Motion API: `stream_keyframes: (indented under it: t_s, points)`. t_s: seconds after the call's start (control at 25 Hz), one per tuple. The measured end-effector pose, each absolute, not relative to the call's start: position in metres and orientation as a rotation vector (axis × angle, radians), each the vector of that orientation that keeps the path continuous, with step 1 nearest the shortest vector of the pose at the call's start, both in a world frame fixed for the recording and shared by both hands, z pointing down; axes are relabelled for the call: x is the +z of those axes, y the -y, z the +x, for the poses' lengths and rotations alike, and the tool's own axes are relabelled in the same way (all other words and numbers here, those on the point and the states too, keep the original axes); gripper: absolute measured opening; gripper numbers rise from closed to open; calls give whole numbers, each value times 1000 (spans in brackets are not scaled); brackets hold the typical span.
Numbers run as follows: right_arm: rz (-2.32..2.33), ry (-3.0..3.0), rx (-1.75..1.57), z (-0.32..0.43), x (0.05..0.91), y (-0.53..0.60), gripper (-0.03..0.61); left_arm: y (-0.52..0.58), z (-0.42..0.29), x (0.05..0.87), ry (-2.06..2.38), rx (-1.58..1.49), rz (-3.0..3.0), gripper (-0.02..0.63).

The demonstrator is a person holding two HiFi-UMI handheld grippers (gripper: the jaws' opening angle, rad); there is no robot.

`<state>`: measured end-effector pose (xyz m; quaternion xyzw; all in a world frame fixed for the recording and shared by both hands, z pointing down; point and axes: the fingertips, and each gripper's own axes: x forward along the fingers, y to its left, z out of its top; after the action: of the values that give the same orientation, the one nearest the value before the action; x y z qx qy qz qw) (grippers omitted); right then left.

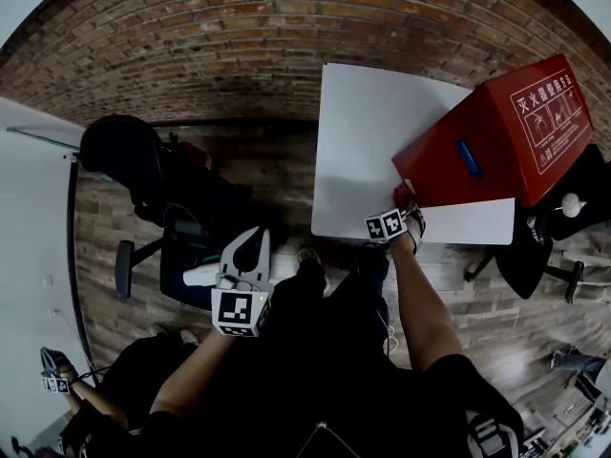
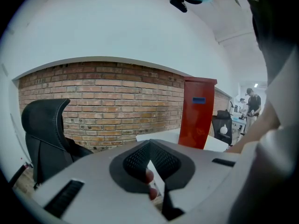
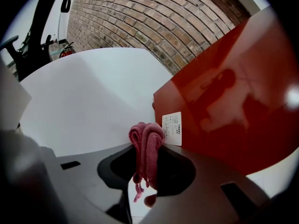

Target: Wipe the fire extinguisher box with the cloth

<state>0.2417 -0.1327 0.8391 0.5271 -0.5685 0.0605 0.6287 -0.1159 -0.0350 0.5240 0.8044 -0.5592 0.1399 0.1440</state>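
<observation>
Between the closed jaws of the right gripper [image 3: 147, 146], a bunched pink cloth [image 3: 145, 133] is pinched upright, loose threads hanging below the pads. Just ahead and to the right of that gripper rises the red fire extinguisher box [image 3: 224, 97]. Its glossy side face fills that half of the right gripper view, and a small white label [image 3: 172, 129] sits at the lower corner nearest the cloth. Cloth and box look very close, though contact cannot be confirmed. Ahead and to the left spreads the bare white surface [image 3: 88, 92] on which the box stands. The left gripper view shows the box upright, its long axis vertical. The left gripper [image 1: 252, 244] hangs well apart on the other side, off the surface and near a black chair [image 1: 124, 151], its jaws drawn together on nothing. The right gripper is plainly the nearer of the two. The coming wipe likely needs only a short push forward and to the right to lay the cloth on the red face, then strokes along its height.
</observation>
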Motion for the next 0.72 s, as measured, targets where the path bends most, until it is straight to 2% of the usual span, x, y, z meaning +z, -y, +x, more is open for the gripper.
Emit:
stream_keyframes:
  t_s: [0.72]
  points:
    - [1169,1271,170,213,842,178,106,30,-145,519,1729,387,2259,29]
